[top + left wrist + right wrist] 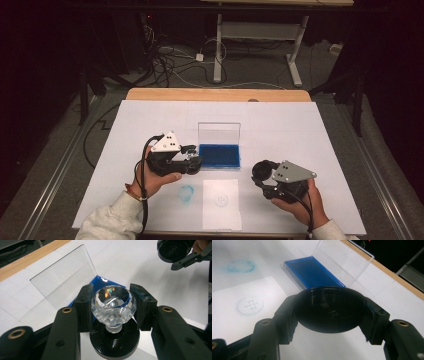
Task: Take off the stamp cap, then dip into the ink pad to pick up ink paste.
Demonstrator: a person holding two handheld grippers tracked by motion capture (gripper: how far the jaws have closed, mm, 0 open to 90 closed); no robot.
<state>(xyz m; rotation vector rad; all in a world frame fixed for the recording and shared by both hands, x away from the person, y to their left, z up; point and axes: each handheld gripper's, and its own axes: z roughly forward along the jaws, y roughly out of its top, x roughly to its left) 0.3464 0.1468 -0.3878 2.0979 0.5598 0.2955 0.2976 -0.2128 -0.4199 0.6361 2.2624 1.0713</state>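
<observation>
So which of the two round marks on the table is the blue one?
The ring-shaped smudge nearer the left tool. It sits on the bare table; the pale stamp sits on the paper sheet.

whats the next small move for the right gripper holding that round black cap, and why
Probably carry the round black cap toward the left gripper and line it up over the stamp's black round base. The right gripper is shut on the cap, held off to the side of the blue ink pad, while the left gripper grips the clear faceted crystal handle with its stamp face apparently uncovered.
</observation>
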